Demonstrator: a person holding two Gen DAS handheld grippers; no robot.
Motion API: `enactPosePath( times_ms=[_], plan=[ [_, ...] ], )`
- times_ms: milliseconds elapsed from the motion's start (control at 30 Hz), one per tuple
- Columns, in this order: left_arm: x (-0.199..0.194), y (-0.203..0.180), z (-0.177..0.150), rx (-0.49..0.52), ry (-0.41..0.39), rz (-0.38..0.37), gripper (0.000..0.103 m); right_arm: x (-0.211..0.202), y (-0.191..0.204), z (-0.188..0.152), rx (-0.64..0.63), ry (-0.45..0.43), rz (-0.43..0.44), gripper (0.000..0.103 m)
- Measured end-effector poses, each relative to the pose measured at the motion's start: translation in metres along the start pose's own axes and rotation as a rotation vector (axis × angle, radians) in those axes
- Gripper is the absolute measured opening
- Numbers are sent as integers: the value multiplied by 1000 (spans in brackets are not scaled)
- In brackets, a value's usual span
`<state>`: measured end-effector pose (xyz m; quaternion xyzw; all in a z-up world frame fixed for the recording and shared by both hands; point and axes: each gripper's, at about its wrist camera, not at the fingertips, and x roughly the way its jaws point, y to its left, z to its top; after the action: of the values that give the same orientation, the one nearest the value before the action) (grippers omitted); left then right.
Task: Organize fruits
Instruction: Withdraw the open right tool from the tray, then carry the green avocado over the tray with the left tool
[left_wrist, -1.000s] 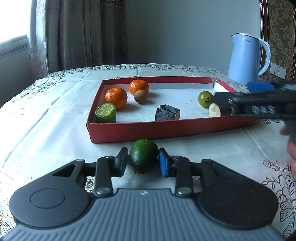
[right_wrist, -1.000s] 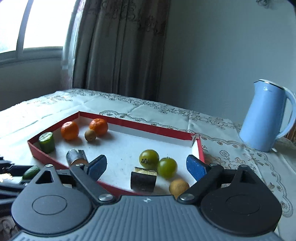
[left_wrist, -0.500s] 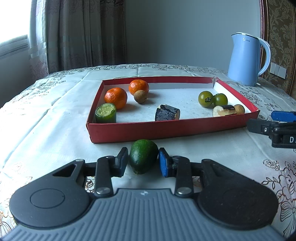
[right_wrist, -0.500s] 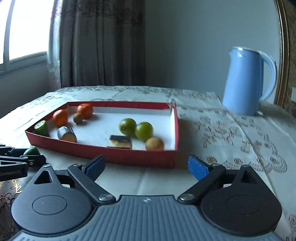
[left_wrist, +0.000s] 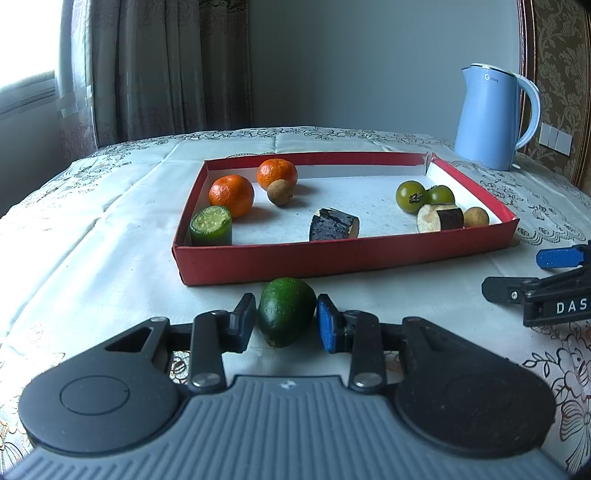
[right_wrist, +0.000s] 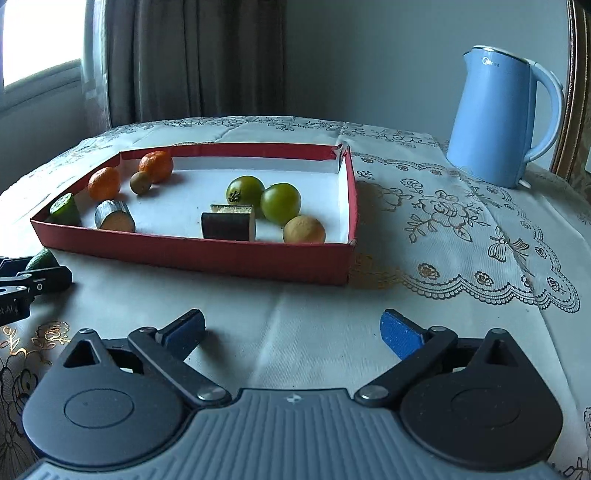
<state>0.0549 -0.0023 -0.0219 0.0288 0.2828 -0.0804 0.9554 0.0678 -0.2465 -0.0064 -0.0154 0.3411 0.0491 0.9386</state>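
Note:
A dark green avocado (left_wrist: 286, 312) lies on the tablecloth just in front of the red tray (left_wrist: 332, 258). My left gripper (left_wrist: 286, 319) is shut on it, one pad against each side. In the tray lie two oranges (left_wrist: 231, 195), a brown longan (left_wrist: 280, 192), a cucumber piece (left_wrist: 211, 225), two eggplant pieces (left_wrist: 334, 229), two green tomatoes (right_wrist: 280, 203) and a second longan (right_wrist: 303, 229). My right gripper (right_wrist: 291, 332) hovers low over bare cloth before the tray's right corner. Its jaws are opening wide with nothing between them.
A light blue kettle (right_wrist: 498, 122) stands at the back right of the table, beyond the tray. The lace-patterned cloth (right_wrist: 461, 229) covers the table, and curtains and a window lie at the far left. The table edge curves away on the left.
The right gripper drew back from over the tray's right end and sank toward the cloth in front of it, its jaws spreading wider. The left gripper and avocado kept still.

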Motion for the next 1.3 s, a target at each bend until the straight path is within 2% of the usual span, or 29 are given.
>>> enactPosePath(
  times_ms=[633,900,1000,1200,1300],
  plan=[
    [-1,-3,0,29,-4,15,30,-2,-6,0,32,-12,44,102],
    [-7,-3,1,33,-5,-7,29,-11,-11,-1,59,-73,26,102],
    [-15,-3,5,33,-17,-29,29,-5,-10,0,49,-37,35,102],
    [-29,-5,24,15,-63,-77,29,-4,-9,0,44,-30,35,102],
    [-27,-6,37,24,-86,-61,29,-4,-9,0,45,-34,37,102]
  ],
)
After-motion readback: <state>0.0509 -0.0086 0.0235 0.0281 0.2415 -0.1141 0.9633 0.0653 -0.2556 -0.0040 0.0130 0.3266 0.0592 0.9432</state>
